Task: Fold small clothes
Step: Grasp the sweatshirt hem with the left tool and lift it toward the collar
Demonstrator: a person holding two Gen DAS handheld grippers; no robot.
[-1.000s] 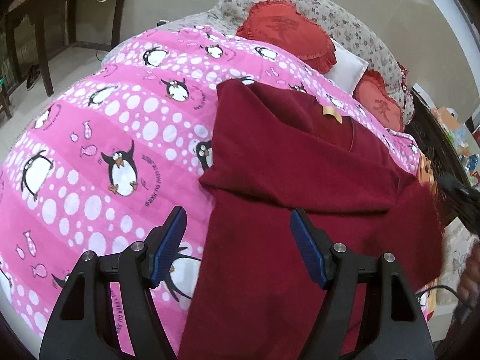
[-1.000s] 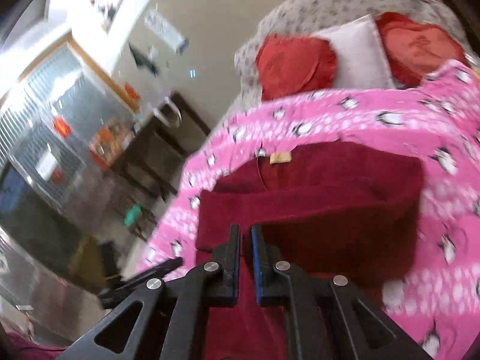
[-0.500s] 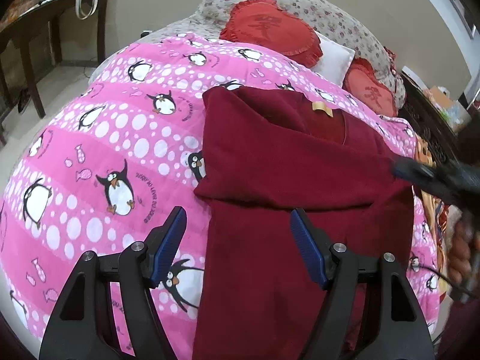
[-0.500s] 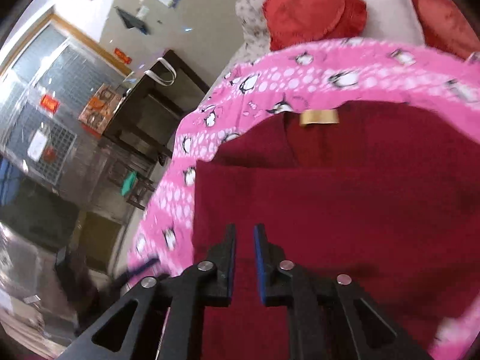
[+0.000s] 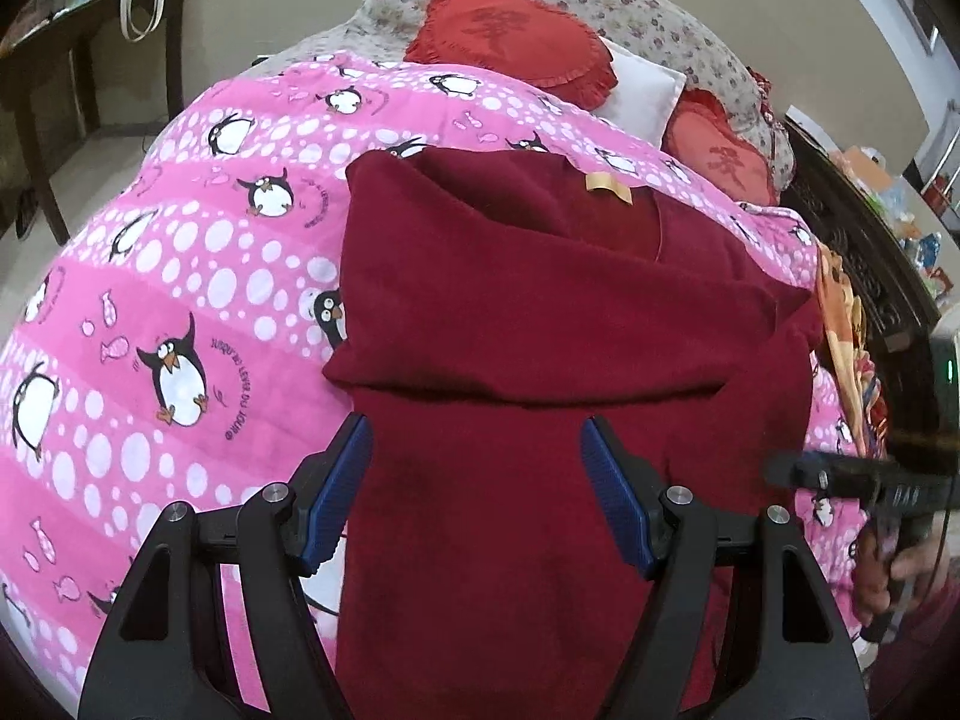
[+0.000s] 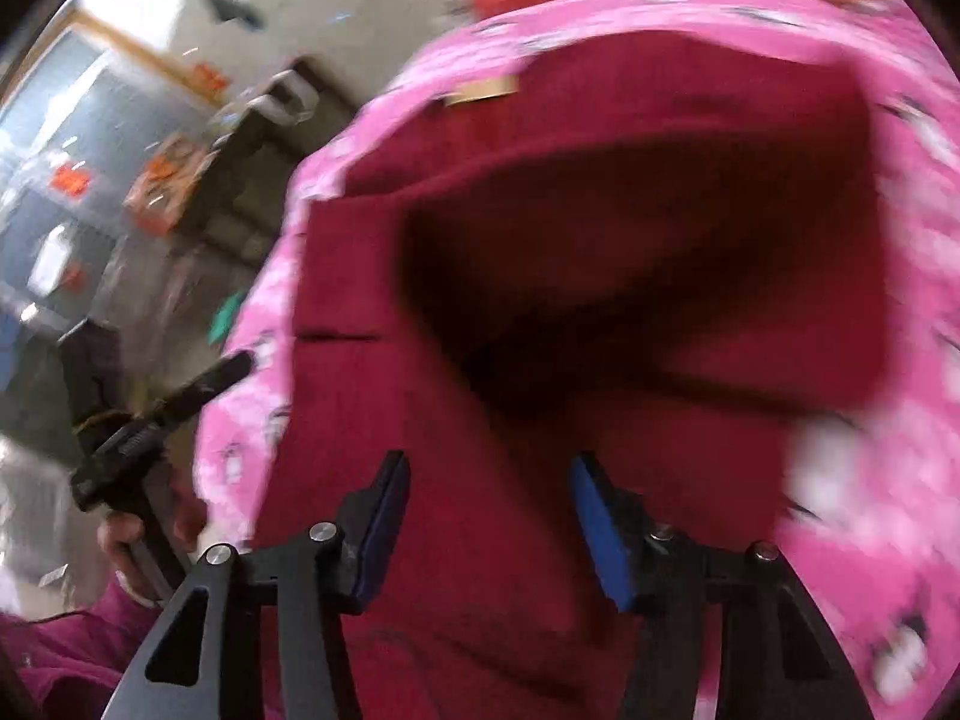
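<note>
Left wrist view: we see the dark red garment (image 5: pixel 540 360) lying flat on the pink penguin quilt (image 5: pixel 180 300), collar tag toward the pillows (image 5: pixel 516 42). Both sides are already turned inward, and one sleeve lies across the chest as a band. We judge the lengthwise folds done; the remaining step is to bring the lower hem up toward the collar, then square the packet.

The left gripper (image 5: pixel 477 489) hovers over the lower body of the garment with its jaws wide and nothing pinched. In the right wrist view, which is blurred, the right gripper (image 6: pixel 489 531) is low over the same lower part; its jaws are opening, with cloth below them but none clamped between the pads.

No containers are in view; a dark table (image 5: pixel 90 30) stands beyond the bed.
</note>
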